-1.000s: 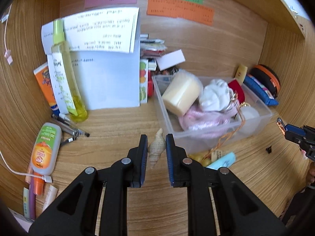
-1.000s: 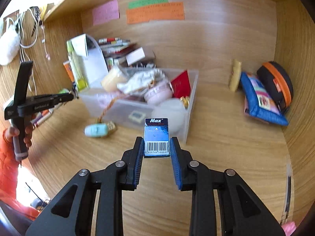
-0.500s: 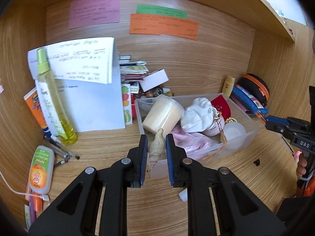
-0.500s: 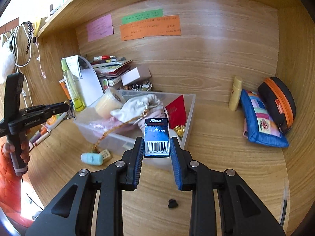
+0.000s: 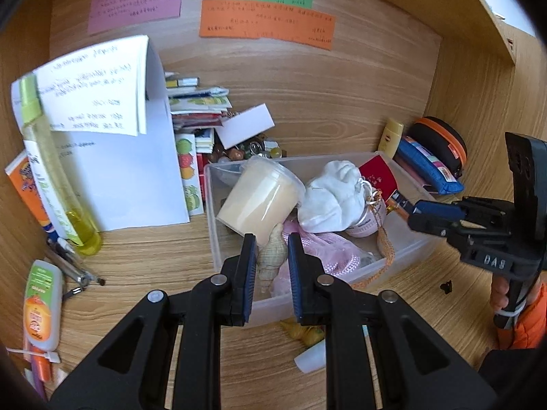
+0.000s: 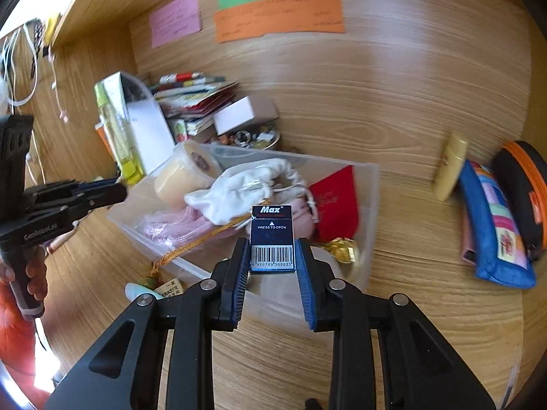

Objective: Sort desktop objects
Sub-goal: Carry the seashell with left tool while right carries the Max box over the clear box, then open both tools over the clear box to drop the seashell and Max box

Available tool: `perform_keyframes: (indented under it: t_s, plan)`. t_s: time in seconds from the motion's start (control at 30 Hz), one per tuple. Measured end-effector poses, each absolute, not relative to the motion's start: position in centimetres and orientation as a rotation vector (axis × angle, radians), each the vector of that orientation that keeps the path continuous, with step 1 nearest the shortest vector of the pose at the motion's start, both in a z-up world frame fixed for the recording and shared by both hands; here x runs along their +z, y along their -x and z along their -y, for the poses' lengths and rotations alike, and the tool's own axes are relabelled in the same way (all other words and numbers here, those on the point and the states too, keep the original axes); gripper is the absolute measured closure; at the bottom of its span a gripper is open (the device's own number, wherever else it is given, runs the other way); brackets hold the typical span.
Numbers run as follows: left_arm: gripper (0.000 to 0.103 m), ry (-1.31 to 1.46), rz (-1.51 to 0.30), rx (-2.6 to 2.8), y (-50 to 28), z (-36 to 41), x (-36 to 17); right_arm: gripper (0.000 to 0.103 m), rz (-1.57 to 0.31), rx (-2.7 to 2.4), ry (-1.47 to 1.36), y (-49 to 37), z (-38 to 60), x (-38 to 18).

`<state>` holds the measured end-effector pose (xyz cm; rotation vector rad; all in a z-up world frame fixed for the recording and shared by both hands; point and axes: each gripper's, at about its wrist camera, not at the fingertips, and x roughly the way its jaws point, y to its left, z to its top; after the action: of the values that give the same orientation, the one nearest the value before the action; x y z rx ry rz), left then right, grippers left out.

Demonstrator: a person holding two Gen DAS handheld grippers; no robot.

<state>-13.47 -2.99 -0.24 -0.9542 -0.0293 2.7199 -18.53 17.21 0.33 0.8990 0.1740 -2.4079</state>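
Wood-grain tabletop [image 5: 143, 266] with a clear plastic bin [image 5: 213, 225] sitting mid-desk. Left of the bin: a yellow spray bottle [image 5: 51, 184], pens [image 5: 68, 266], an orange-label tube [image 5: 42, 304]. Right of it: a blue pouch [image 6: 492, 225] and a black-orange case [image 6: 523, 194].

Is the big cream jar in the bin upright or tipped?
Tipped: the cream jar leans on its side in the clear bin, lid end raised.

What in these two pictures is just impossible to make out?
- Notes: left wrist view, writing too small; right wrist view, blurred.
- Bin bottom: both views, buried under pouch, jar and pink cord.
- Yellow thing before the bin: left view, left claw covers it.
- Shell: its lower end hides between the pads.
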Motion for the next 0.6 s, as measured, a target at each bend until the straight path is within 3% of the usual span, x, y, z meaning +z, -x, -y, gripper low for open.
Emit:
perform_keyframes:
  t_s: [0.4, 0.53, 0.6]
  plan:
    - [0.086, 1.025, 0.06, 2.693, 15.4, 2.4, -2.8, 0.078, -0.172, -2.388, -0.909, 19.2, -16.3, -0.3]
    - [0.085, 1.0, 0.043, 2.715, 15.3, 2.0, -3.1, 0.057, -0.147, -2.443, -0.914, 19.6, -16.8, -0.6]
    - [0.085, 0.991, 0.043, 2.723, 15.3, 2.0, -3.1, 0.054, -0.133, -2.44, -0.916, 19.6, -17.0, -0.6]
